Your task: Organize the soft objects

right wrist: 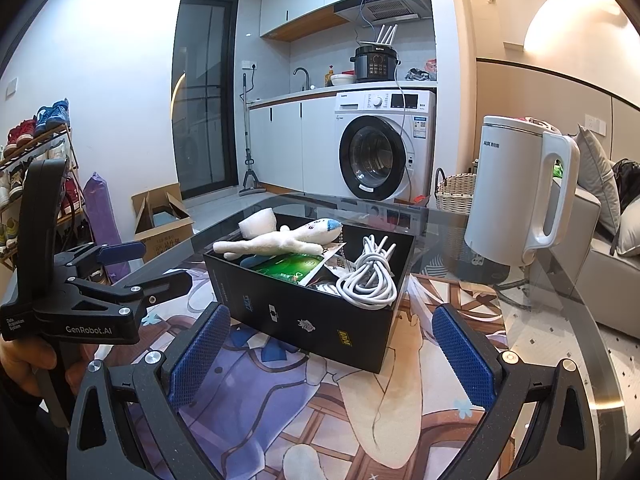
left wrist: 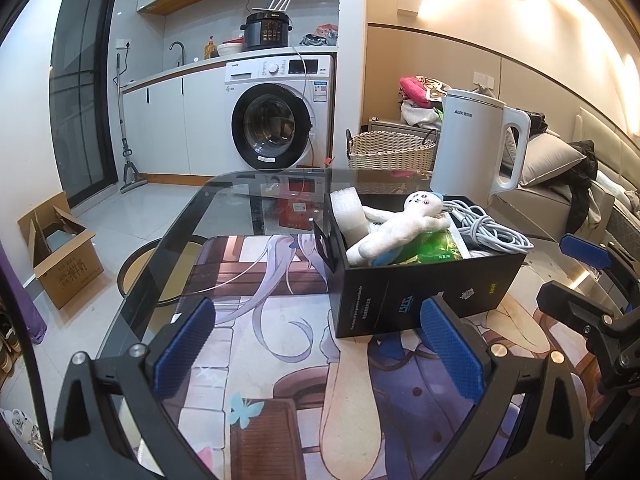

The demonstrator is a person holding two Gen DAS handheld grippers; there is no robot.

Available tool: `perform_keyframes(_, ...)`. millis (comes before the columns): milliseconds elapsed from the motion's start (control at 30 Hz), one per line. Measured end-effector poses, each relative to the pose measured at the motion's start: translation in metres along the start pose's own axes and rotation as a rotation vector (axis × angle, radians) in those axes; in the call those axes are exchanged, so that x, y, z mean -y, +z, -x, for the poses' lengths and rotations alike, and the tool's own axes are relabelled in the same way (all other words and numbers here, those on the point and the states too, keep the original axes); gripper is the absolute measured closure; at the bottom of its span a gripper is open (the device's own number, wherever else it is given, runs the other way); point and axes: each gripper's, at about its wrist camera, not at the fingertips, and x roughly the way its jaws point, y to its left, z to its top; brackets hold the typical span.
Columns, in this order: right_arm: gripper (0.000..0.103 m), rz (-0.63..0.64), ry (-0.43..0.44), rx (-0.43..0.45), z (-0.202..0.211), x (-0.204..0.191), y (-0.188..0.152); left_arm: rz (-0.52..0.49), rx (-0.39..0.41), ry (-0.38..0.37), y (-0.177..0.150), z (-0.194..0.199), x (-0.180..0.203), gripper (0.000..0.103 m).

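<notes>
White plush doll lies atop black box on counter, beside foam block. We hold left gripper and right gripper fingers wide, empty. Sorted or awaiting pickup: can't tell.

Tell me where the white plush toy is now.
The white plush toy lies on top of the things in the open black box on the table mat, between the foam block and the coiled white cable.
</notes>
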Motion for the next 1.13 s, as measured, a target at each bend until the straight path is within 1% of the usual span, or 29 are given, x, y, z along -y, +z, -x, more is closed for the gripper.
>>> perform_keyframes(867,0.000,0.002,0.000,-0.001,-0.0004,-0.0009,0.0004,-0.006,-0.008,0.005,-0.0018,-0.0016,0.0016,0.000)
perform_keyframes(1133,0.000,0.002,0.000,-0.001,-0.0005,-0.0008,0.0005,-0.012,0.006,-0.007,-0.0021,0.0011,0.0027,0.000)
